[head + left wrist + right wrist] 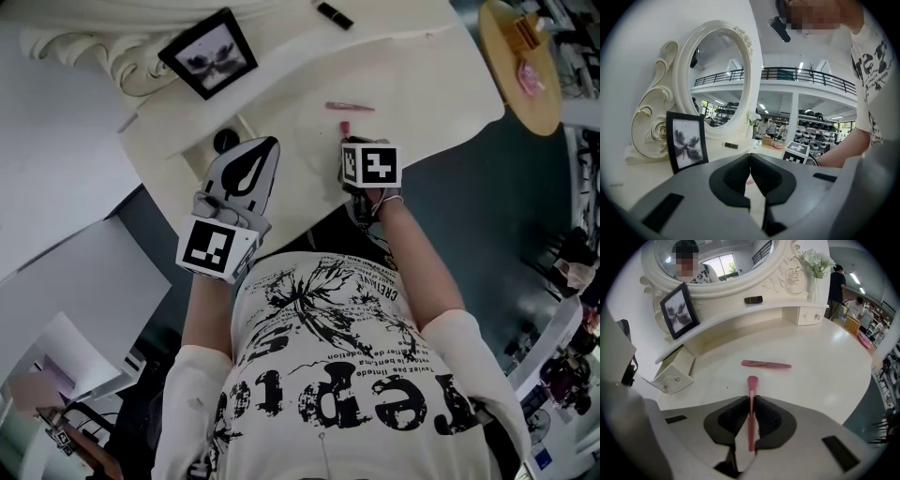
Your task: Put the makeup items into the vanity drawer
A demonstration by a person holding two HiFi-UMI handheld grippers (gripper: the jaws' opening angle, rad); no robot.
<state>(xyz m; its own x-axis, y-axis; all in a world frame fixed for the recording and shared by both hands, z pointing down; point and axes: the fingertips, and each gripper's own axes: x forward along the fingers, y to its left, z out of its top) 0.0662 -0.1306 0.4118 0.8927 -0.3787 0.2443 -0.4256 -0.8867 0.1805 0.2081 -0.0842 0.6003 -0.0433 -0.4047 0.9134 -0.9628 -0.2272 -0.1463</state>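
My right gripper [751,401] is shut on a slim pink makeup brush [752,383], whose head sticks out past the pads just above the white vanity top [820,366]. A second pink makeup stick [766,364] lies flat a little beyond it. A black lipstick [753,299] rests on the raised shelf under the mirror. The small left drawer [670,376] juts out from under that shelf. In the head view the right gripper [345,139] points down at the vanity and the left gripper [265,145] hovers beside it. My left gripper [750,180] is shut with nothing held.
A black picture frame [208,52] leans against the oval mirror [719,79]. Another small drawer [808,315] and a vase of white flowers [815,261] stand at the shelf's right end. A round wooden table [520,66] sits beyond the vanity. People stand in the background.
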